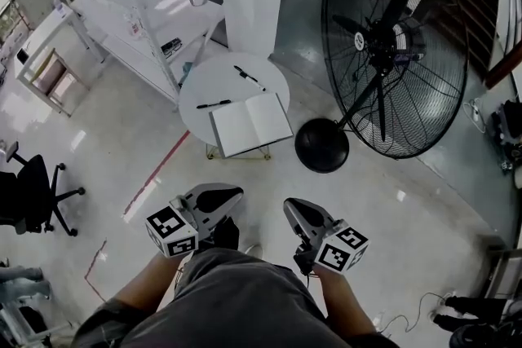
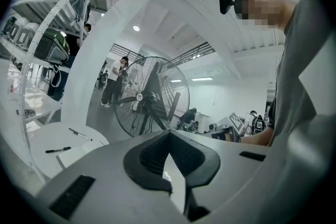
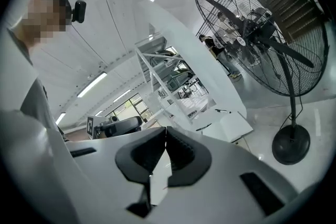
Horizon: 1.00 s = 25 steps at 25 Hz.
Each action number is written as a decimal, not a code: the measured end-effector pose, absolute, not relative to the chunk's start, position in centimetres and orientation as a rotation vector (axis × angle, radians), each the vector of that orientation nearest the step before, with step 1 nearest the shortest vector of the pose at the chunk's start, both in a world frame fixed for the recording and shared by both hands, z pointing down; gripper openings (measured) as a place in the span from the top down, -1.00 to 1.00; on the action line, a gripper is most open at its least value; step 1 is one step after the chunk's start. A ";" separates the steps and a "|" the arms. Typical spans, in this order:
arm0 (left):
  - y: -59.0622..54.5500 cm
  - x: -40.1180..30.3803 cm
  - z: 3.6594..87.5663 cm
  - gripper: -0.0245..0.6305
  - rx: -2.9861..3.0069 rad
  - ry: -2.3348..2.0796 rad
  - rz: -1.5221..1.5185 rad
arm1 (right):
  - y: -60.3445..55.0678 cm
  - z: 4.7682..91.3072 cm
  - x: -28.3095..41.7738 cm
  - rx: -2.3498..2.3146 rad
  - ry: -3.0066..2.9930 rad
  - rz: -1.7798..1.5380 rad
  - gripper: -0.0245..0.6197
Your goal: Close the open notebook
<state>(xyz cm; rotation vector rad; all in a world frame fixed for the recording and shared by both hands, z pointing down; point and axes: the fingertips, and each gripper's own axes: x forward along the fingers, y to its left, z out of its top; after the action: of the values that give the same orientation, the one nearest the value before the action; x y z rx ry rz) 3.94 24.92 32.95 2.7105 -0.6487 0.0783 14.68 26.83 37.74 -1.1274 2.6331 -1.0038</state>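
The open white-paged paper notebook [image 1: 251,124] lies flat at the 6 o'clock rim of the round white tabletop [image 1: 204,81]. Its spine runs roughly from 12 to 6 with a slight tilt. Both tools are well apart from it, at about 6 o'clock from the notebook in the head view. The left tool [image 1: 231,193] and the right tool [image 1: 291,206] each have their jaws pressed together with nothing between them.

The step in hand looks like the approach. To do it well, bring one tool in over the near rim to each half of the notebook. A slim black pen [image 1: 214,104] lies just beside the notebook's 10 o'clock corner, and a second black pen [image 1: 249,77] lies near its 12 o'clock side. The 3 o'clock edge is therefore the cleaner place to start. Slip the right tool's narrow closed tip under that outer edge, then lift the half up and over the spine. Meanwhile the left tool should press lightly on the other half, because the notebook will likely slide on the smooth surface. It sits right at the rim, so a push towards 6 o'clock could send it to the floor.
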 end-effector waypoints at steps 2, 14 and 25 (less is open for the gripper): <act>23.6 3.7 33.4 0.88 2.704 -0.645 0.080 | 25.6 38.1 14.4 -1.127 2.638 -1.012 0.86; 15.3 1.3 34.8 0.88 2.647 -0.616 0.099 | 17.5 39.3 11.3 -1.143 2.635 -1.081 0.86; 7.2 -2.3 35.4 0.88 2.628 -0.555 0.098 | 10.1 39.7 7.7 -1.205 2.598 -1.136 0.86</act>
<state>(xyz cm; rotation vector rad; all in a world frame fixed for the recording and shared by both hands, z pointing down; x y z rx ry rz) -2.29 7.22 35.45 2.6282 -0.5550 0.0980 7.72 10.14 39.72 -1.2053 2.5984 -1.1356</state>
